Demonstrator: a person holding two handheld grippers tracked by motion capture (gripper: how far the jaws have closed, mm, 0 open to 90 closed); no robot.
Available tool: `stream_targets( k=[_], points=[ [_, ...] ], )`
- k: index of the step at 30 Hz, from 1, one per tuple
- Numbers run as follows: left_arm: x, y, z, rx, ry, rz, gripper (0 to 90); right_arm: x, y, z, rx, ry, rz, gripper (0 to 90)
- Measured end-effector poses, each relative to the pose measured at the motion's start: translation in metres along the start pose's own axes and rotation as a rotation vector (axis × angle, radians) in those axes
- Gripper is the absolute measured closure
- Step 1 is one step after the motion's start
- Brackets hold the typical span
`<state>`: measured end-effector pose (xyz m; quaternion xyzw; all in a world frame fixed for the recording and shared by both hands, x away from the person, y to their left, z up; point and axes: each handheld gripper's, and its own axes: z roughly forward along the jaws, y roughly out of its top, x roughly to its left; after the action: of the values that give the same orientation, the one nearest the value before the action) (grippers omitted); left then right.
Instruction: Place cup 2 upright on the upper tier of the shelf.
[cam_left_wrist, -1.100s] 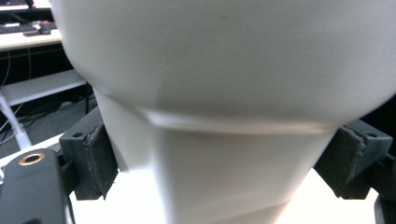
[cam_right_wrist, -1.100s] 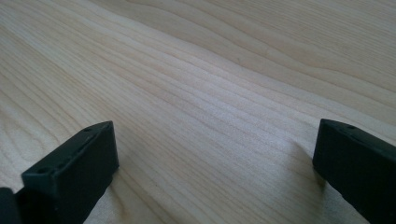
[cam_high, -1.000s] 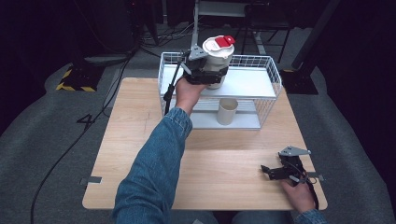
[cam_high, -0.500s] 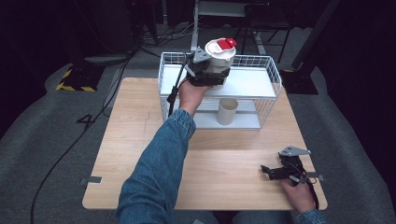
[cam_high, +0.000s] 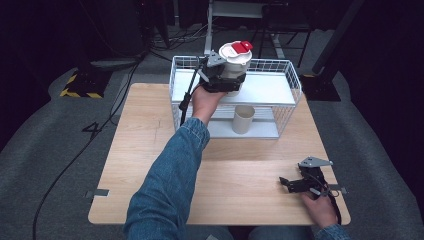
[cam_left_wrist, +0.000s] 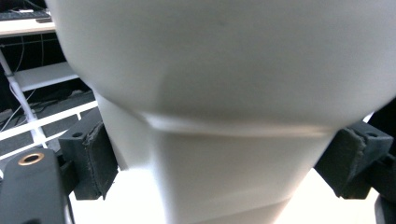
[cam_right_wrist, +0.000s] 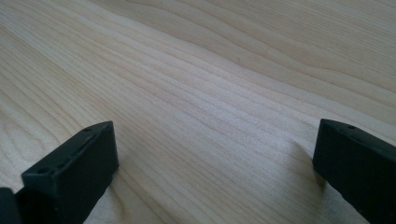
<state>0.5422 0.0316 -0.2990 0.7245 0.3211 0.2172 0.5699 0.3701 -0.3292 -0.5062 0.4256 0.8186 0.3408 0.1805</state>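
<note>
We clamp our left gripper's (cam_high: 223, 80) fingers (cam_left_wrist: 91, 156) on the white container (cam_high: 234, 64) above the wire rack's (cam_high: 285, 100) top shelf; our right gripper (cam_high: 296, 183) rests on the table (cam_high: 150, 145), fingers (cam_right_wrist: 77, 161) apart.

White container (cam_high: 234, 67) with red-topped lid, upright, above the wire rack's (cam_high: 285, 107) upper shelf.

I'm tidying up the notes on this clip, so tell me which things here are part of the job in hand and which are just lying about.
Part of the job:
- white cup with a red lid, clamped in the left gripper
- wire rack, over whose upper shelf the cup is held

Just lying about:
- beige cup on the rack's lower shelf
- right gripper, open, resting on the wooden table
</note>
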Motion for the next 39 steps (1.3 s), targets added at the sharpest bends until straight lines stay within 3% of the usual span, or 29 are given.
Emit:
stream_targets(
  k=[9,14,23,25,32,39],
  points=[
    [0.001,0.0,0.001,-0.006,-0.004,-0.005,13.0,0.0,0.0,0.0,0.0,0.0,0.0,0.1],
    [0.004,0.003,-0.003,-0.035,0.013,-0.017,0.9,0.0,0.0,0.0,0.0,0.0,0.0,0.1],
    [0.005,0.005,-0.017,-0.022,-0.012,-0.018,0.0,0.0,0.0,0.0,0.001,0.0,0.001,0.1],
    [0.004,0.005,-0.026,-0.016,-0.015,0.002,0.0,0.0,0.0,0.0,0.001,0.001,0.001,0.1],
    [0.0,0.002,-0.044,-0.007,-0.045,0.014,0.0,0.0,0.0,0.0,0.002,0.001,-0.001,0.1],
    [-0.014,-0.001,-0.078,-0.028,-0.094,0.024,0.0,0.0,0.0,0.0,0.002,0.0,-0.001,0.1]
  ],
)
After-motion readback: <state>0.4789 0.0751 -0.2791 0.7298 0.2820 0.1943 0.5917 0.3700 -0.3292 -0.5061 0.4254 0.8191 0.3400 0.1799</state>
